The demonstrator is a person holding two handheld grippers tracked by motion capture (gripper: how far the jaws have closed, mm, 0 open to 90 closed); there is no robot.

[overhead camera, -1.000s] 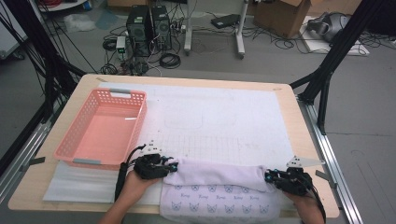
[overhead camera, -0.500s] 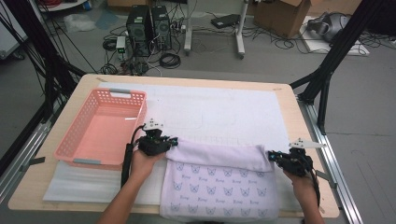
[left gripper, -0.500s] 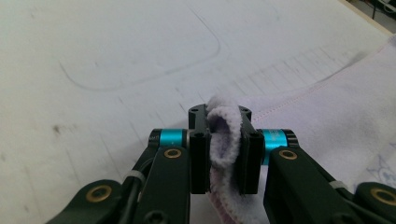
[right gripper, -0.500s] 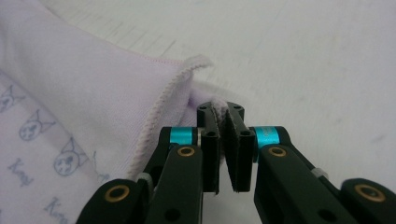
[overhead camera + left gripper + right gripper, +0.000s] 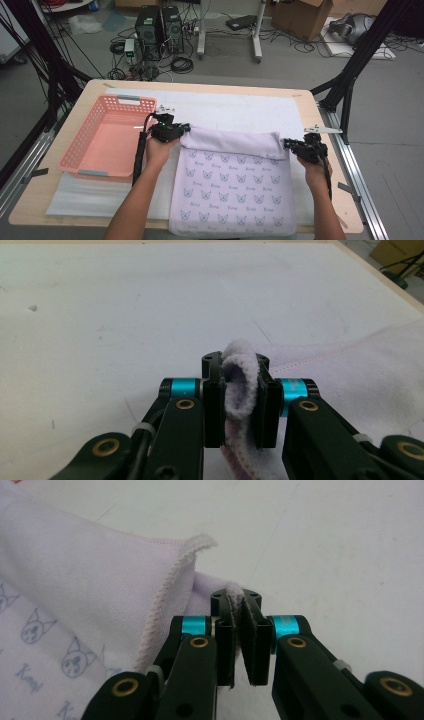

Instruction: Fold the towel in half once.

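A lilac towel (image 5: 235, 185) printed with cat faces lies on the white mat (image 5: 240, 107), its far edge folded over and lifted. At the fold's left corner my left gripper (image 5: 186, 129) is shut on the towel, and its jaws have just been closing tighter on it. In the left gripper view a thick bunch of towel (image 5: 240, 390) is pinched between the pads of the left gripper (image 5: 240, 365). My right gripper (image 5: 287, 144) is shut on the fold's right corner. In the right gripper view a thin edge of towel (image 5: 90, 580) sits between the nearly touching pads of the right gripper (image 5: 237, 600).
A pink plastic basket (image 5: 80, 160) stands on the left of the wooden table (image 5: 200, 85), close beside my left hand. The near end of the towel hangs over the table's front edge. Black frame posts stand at both sides.
Both hands have moved away from the person, pulling the towel's folded edge farther across the mat and slightly up. More of the printed side lies flat.
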